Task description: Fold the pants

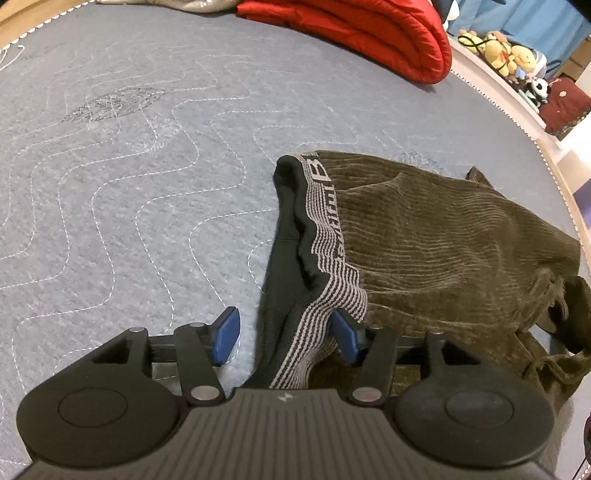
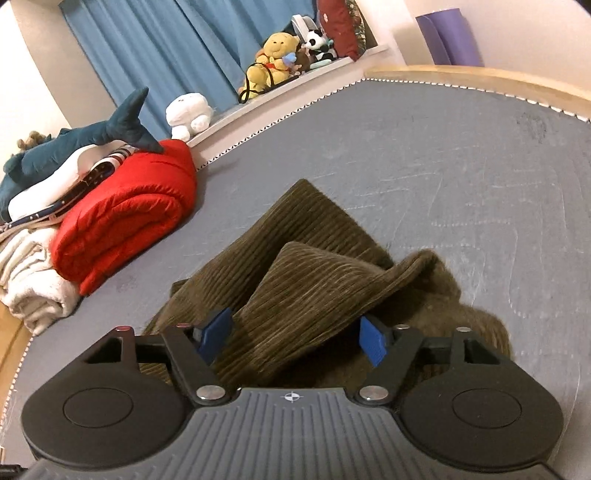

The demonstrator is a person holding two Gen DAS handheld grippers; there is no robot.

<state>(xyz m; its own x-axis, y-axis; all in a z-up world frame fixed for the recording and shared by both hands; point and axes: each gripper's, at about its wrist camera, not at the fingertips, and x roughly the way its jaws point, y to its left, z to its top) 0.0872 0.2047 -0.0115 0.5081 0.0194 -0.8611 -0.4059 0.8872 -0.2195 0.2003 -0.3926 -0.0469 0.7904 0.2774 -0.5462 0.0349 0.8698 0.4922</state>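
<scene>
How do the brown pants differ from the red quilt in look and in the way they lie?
The brown pants are ribbed corduroy with a striped waistband; the red quilt is smooth, shiny and puffy.
The pants lie loose and rumpled, with one flap standing up; the quilt is folded into a thick, tidy bundle.
The pants lie right at the grippers; the quilt lies farther off, near the mattress edge.
Both rest on the grey quilted mattress.

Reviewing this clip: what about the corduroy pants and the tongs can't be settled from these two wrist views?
- Left wrist view: the pants run off the right edge and under the tongs' body, so their full layout is hidden.
- Left wrist view: the waistband lettering is crumpled, unreadable beyond a "B".
- Right wrist view: the pants are bunched; which part lies between the right tongs is unclear.
- Neither view shows the other tongs; the left tongs appear only in their own view.
</scene>
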